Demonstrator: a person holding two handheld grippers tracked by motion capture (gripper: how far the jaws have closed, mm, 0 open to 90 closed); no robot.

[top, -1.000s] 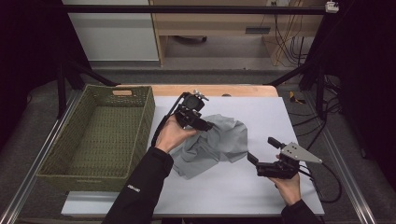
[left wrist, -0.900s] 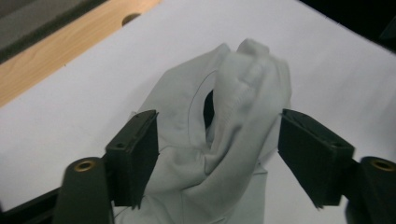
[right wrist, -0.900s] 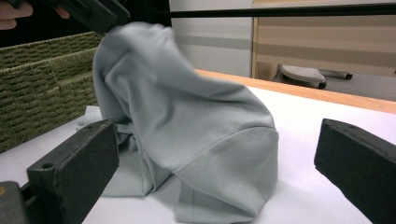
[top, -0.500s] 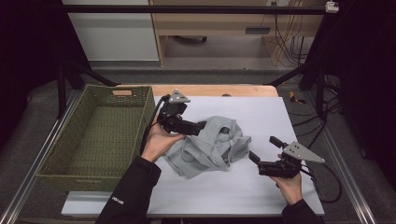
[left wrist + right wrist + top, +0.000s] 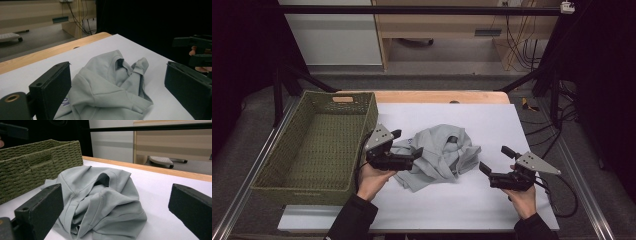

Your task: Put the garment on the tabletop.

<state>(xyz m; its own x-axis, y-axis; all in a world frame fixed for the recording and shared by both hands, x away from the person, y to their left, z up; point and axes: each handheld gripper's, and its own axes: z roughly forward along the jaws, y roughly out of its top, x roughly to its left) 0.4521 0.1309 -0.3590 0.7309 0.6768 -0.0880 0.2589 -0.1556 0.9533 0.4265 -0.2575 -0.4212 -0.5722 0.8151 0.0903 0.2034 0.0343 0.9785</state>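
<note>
My left gripper (image 5: 408,144) has just been opening, nothing pinched; my right gripper (image 5: 493,161) gapes too. The grey shirt (image 5: 439,156) – purple print unreadable – lies crumpled mid-table (image 5: 492,120), beside the basket (image 5: 319,150); bare sheet around it.

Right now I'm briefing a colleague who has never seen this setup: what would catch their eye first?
The crumpled grey garment lies in a heap in the middle of the white table. The left gripper sits at the garment's left edge and the right gripper lies off to its right, both with jaws open and nothing clamped. A large green woven basket stands at the table's left end.
</note>
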